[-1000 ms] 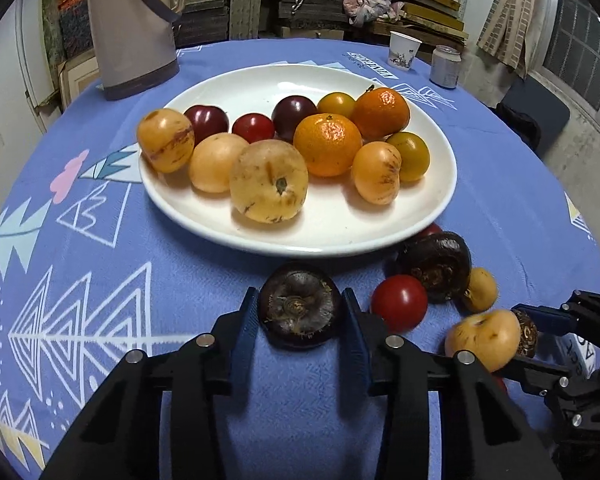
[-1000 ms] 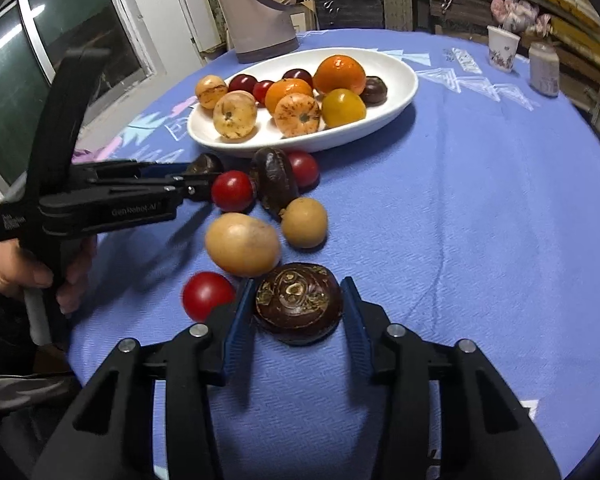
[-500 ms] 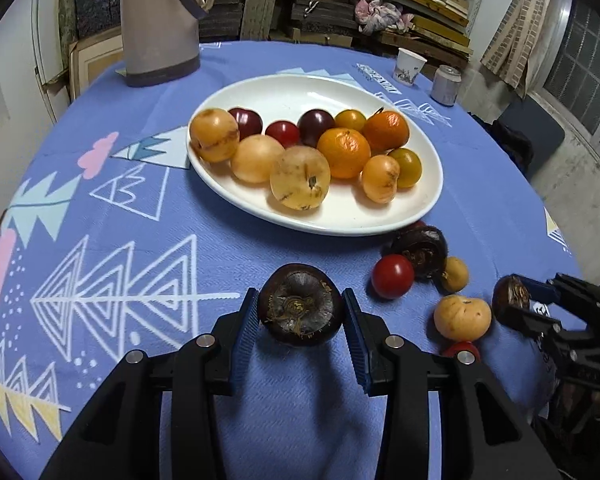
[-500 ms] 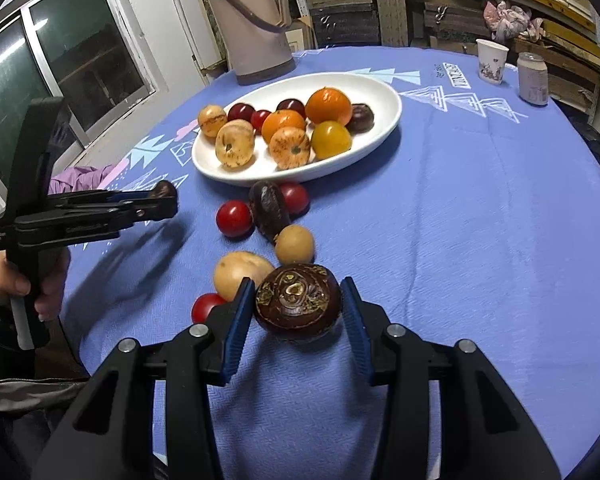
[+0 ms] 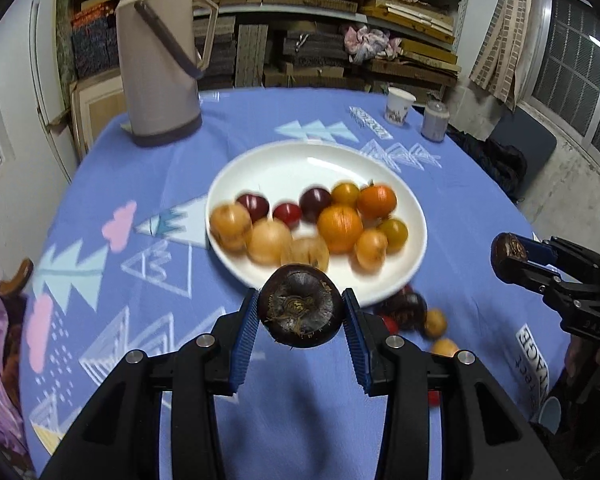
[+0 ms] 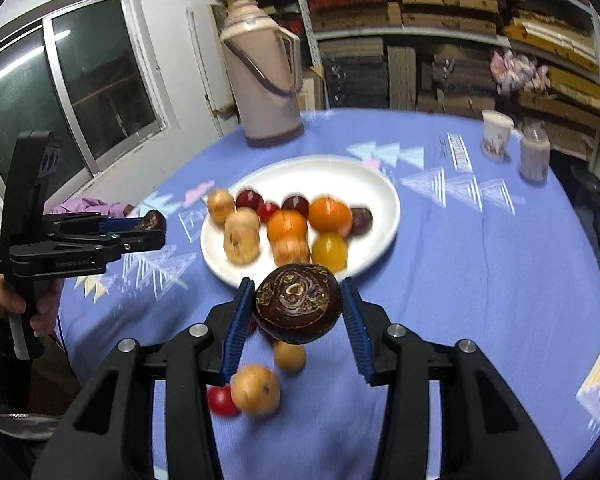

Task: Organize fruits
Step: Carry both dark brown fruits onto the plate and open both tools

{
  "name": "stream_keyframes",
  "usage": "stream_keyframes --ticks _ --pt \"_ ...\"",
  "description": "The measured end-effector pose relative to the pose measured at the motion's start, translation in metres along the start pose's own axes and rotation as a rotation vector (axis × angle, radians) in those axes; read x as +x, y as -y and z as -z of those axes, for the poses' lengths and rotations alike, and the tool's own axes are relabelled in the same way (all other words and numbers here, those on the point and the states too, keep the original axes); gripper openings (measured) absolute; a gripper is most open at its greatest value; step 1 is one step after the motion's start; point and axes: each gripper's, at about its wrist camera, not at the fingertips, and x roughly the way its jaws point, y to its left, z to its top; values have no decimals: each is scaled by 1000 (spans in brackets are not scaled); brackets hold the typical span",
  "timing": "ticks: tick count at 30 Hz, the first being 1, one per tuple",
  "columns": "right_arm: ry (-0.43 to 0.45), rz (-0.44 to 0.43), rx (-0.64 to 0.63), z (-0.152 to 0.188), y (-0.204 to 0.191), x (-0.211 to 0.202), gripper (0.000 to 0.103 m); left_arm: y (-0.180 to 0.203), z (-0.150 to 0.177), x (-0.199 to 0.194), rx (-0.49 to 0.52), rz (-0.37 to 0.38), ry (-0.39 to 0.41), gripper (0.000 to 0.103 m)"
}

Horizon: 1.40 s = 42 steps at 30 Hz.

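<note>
Both claws are clamping fruit: left gripper [image 5: 300,312] is pinching a dark round fruit [image 5: 300,306] across its widest part w/ blue pads [image 5: 244,334], right gripper [image 6: 298,308] is doing same w/ a second dark fruit [image 6: 298,304]. Each fruit is hanging in the air, clear of the blue tablecloth [image 5: 300,120], near side of the white plate [image 5: 300,160] already carrying oranges & plums. Loose fruit [image 6: 256,390] is lying below on the cloth. Prob light, firm-shelled, round so apt to roll; side-to-side grip at the equator is looking safest.
</note>
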Motion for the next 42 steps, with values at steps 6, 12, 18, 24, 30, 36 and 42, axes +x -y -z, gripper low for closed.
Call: stream_keyframes --ticks 6,12,18,24,30,36,42 --pt "22 -69 -31 -42 -4 21 44 0 -33 16 7 2 9 42" --pt "-9 -67 -65 -72 -5 67 44 -8 -54 70 -28 10 -58 42" --pt "-6 -17 -21 -63 31 55 47 -13 -60 99 -50 25 -95 42" --pt "-214 87 -101 25 57 12 47 -9 -50 72 -31 53 -38 42" --pt "-267 60 -154 58 30 35 40 4 -40 56 -20 54 -32 42" --pt "-293 99 -170 67 24 54 43 5 -33 44 -22 48 -26 42" --pt "-215 84 -157 45 22 43 43 4 -30 47 -19 52 -39 42"
